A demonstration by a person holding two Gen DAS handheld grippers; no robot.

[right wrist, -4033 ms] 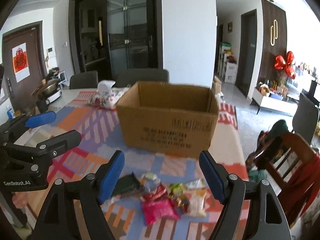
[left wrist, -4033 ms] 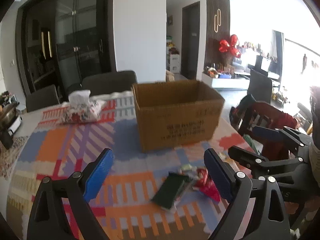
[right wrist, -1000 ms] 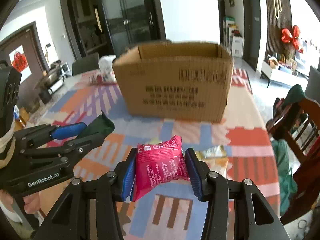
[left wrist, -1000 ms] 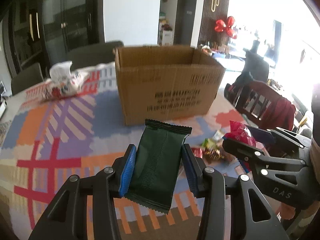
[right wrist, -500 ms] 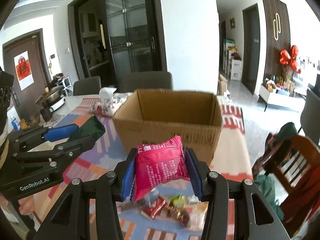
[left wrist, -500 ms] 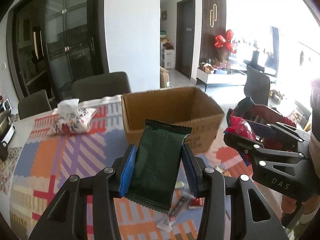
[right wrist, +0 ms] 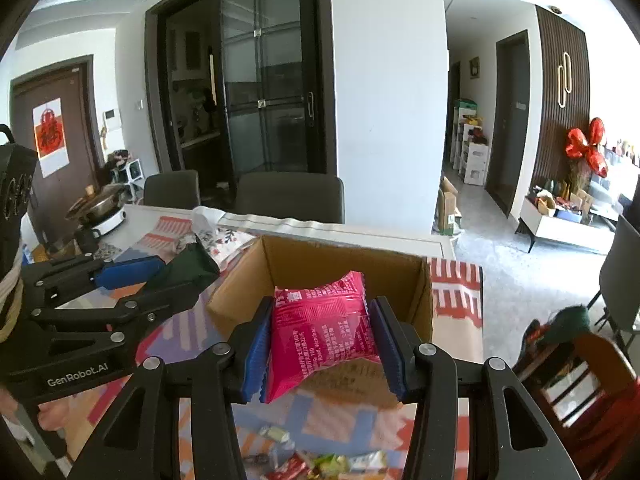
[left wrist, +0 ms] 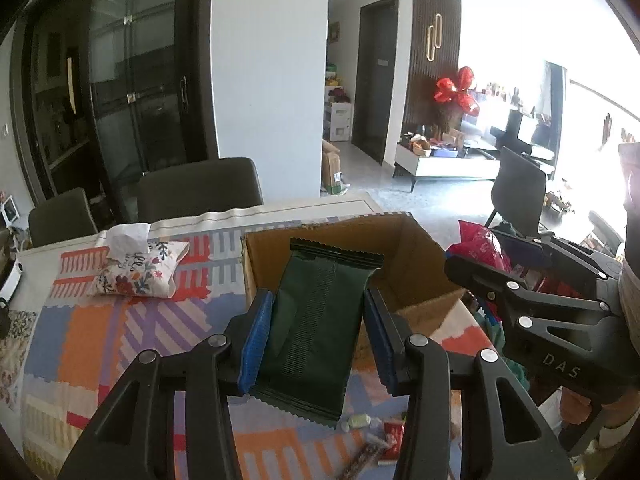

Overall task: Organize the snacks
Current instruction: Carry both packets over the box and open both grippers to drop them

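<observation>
Both grippers have risen since 0.5 s ago, so each camera now looks down into the open brown cardboard box (left wrist: 404, 256) instead of at its front wall. L gripper (left wrist: 316, 336) has its blue-padded tongs clamped on a dark green ribbed foil snack packet (left wrist: 316, 320), held upright w/ its crimped top edge over the box opening. R gripper (right wrist: 324, 344) is clamped on a bright pink snack pouch w/ white print (right wrist: 320, 328) — held above the box's near wall, top corner reaching over the opening. From the right wrist view, the L gripper sits just left of the box w/ the green packet tip near the box's left corner. Small loose wrapped snacks (right wrist: 320, 460) lie on the multicoloured patterned tablecloth (left wrist: 100, 340) below — near side of the box. Floral fabric tissue pouch (left wrist: 140, 268) sits left of the box, apart from it.
</observation>
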